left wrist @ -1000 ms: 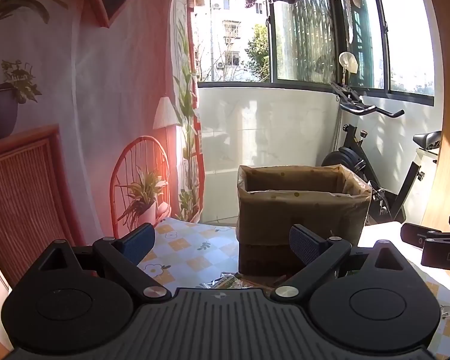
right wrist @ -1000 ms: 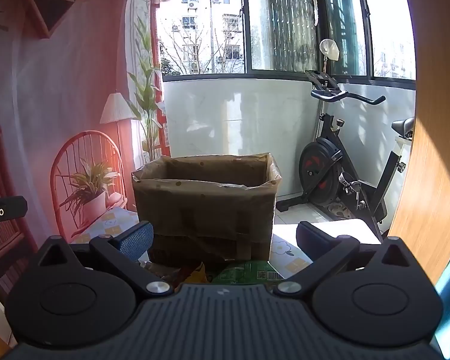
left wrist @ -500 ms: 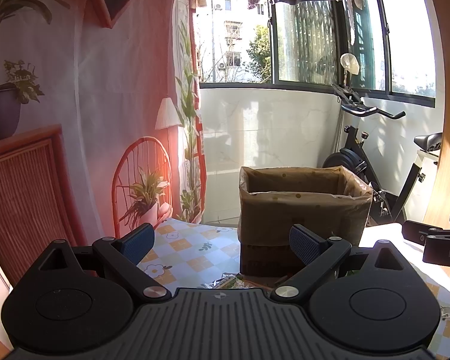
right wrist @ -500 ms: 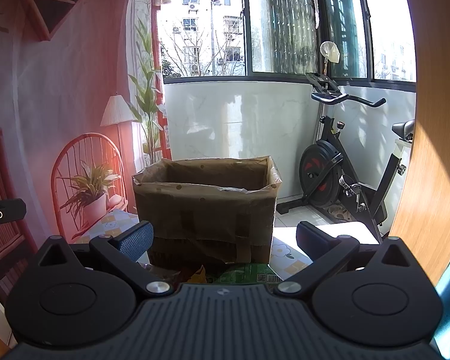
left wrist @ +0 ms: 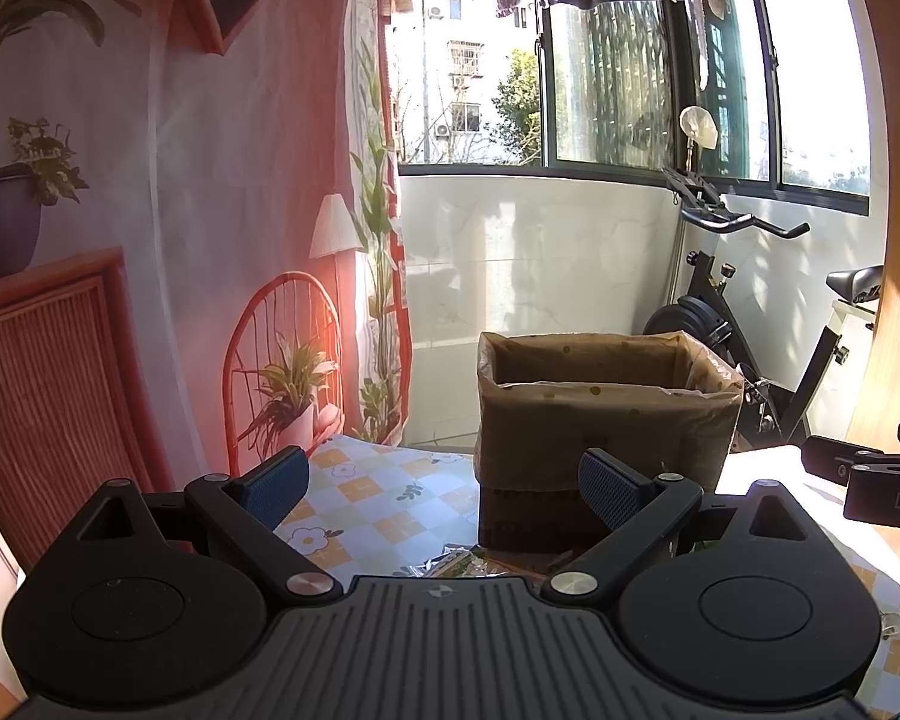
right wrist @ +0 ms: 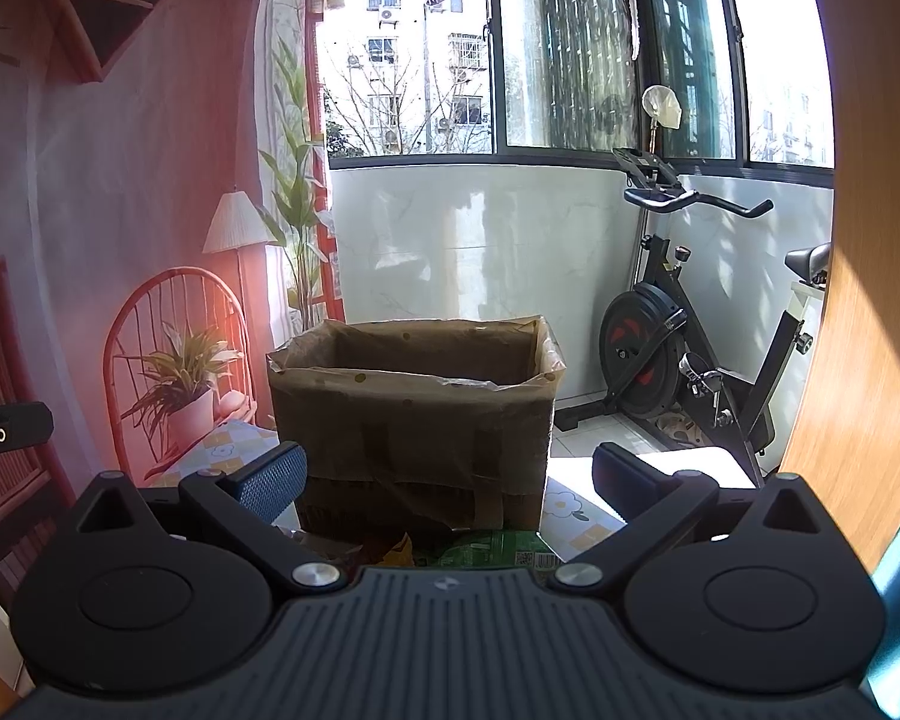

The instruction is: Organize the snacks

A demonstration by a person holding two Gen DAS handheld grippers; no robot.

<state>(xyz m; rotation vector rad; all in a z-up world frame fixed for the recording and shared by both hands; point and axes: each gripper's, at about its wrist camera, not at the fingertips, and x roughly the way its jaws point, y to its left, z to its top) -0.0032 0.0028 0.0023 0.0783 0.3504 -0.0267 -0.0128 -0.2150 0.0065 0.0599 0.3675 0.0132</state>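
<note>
Little has shifted since the earlier frames: the cardboard box (left wrist: 606,420) is seen marginally lower and smaller in the left wrist view, as though the left gripper (left wrist: 444,489) had been drawn slightly up and back, while the right wrist view is almost unchanged. Both grippers are held above the near part of the table (left wrist: 366,510), whose checked, flower-printed cloth is left bare on the left side between the box and the table's far edge.

The fingers of the left gripper are spread wide with nothing between them, and the same is seen of the right gripper (right wrist: 447,477), whose blue-padded fingertips frame the box. The box, lined with clear plastic and open at the top, stands upright on the table straight ahead of the right gripper and ahead and to the right of the left one. Snack packets (left wrist: 468,564) lie at its near foot, mostly hidden behind the gripper bodies; in the right wrist view a green packet (right wrist: 492,546) with a small printed code is visible, its wording too small to be read. The right gripper's side is caught at the right edge of the left wrist view, where the letters "DA" can be made out.

Beyond the table an exercise bike (right wrist: 690,360) is parked by the white balcony wall, and a potted plant (right wrist: 180,396) is set before a red wire chair back at the left.
</note>
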